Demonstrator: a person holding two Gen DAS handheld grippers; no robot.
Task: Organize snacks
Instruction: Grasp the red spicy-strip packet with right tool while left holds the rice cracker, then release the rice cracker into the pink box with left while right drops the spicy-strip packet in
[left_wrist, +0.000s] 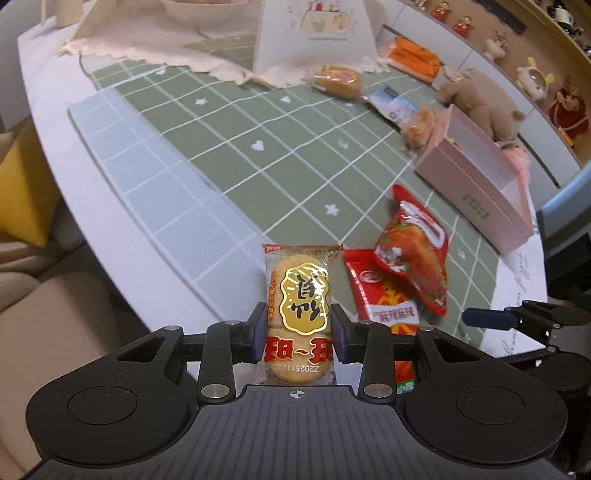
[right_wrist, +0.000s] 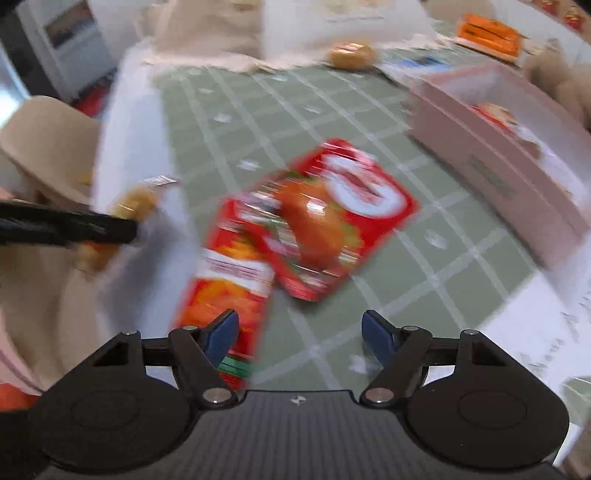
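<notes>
The rice cracker packet (left_wrist: 299, 314) stands upright between the pads of the left claw (left_wrist: 299, 334), which is clamped on its lower half; the packet rises above the pads over the near edge of the surface (left_wrist: 122, 229). Its wrapper is clear glossy film with crimped ends, showing a pale oval cracker behind a gold label with dark characters and red lettering below.

Just right of it, two red snack pouches lie flat on the green mat (left_wrist: 236, 147), overlapping. The upper red pouch (left_wrist: 413, 254) is shiny foil printed with a roasted chicken piece and a white logo; the lower red pouch (left_wrist: 384, 295) is longer, with a white band and orange picture.

The right claw (right_wrist: 299, 336) hovers above these two, its blue pads apart with nothing between them; the lower pouch (right_wrist: 225, 295) passes under the left pad and the upper pouch (right_wrist: 325, 218) lies beyond the tips. This view is smeared.

The mat is soft green with a white grid and small white shapes. On the far right sits an open pink box (left_wrist: 476, 173), a shallow rectangle of smooth card. Further off lie a round bun in clear wrap (left_wrist: 340, 79), a blue-and-white sachet (left_wrist: 393, 105) and an orange packet (left_wrist: 413, 55).
</notes>
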